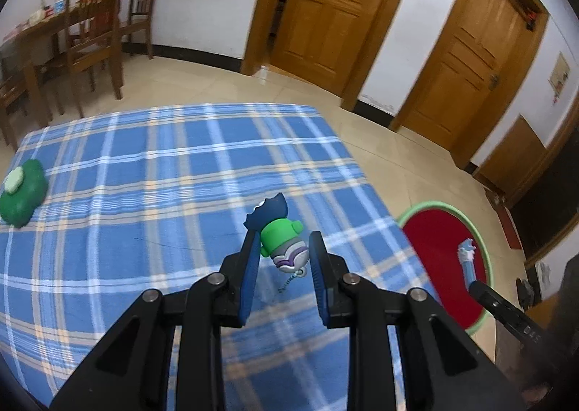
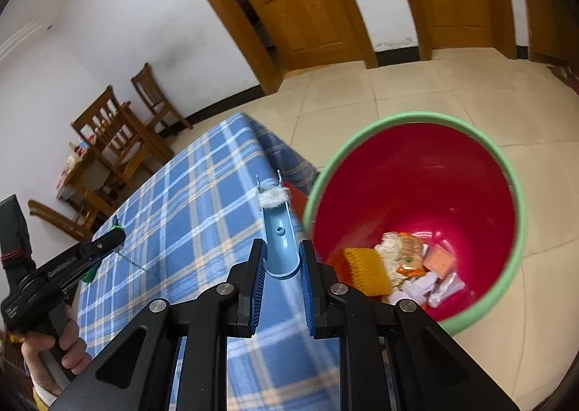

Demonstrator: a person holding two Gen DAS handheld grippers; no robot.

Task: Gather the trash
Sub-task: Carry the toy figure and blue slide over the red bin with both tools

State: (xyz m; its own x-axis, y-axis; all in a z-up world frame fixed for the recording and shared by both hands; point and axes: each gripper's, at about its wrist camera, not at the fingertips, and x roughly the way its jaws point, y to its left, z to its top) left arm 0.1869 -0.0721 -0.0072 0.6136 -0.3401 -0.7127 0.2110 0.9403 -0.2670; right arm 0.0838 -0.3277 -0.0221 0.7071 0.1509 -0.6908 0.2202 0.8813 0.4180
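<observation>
Carrying the blue plastic channel piece [image 2: 278,240] clamped in our right gripper [image 2: 281,259], we should clear the bin rim [image 2: 416,117] before releasing, while our left gripper [image 1: 286,248], jaws apart, straddles the green keychain figure [image 1: 284,242].

Brightness: I see both feeds evenly lit, soft indoor light, no harsh contrast.
Glare: a pale sheen on the floor tiles [image 1: 365,128] near the doors, and small highlights inside the red bin [image 2: 452,208].
Shadows: faint and diffuse; only a soft dark patch under the left tongs [image 1: 284,244] on the plaid tabletop [image 1: 144,193].
Blur: the green box [image 1: 21,193] at the left edge smears; the bin rim in the right feed looks streaked.
Distortion: strong fisheye; door frames [image 2: 231,12] bow, black vignette fills the corners.
Focus: the right tongs [image 2: 282,259] read sharp, the far chairs [image 1: 94,20] softer.
</observation>
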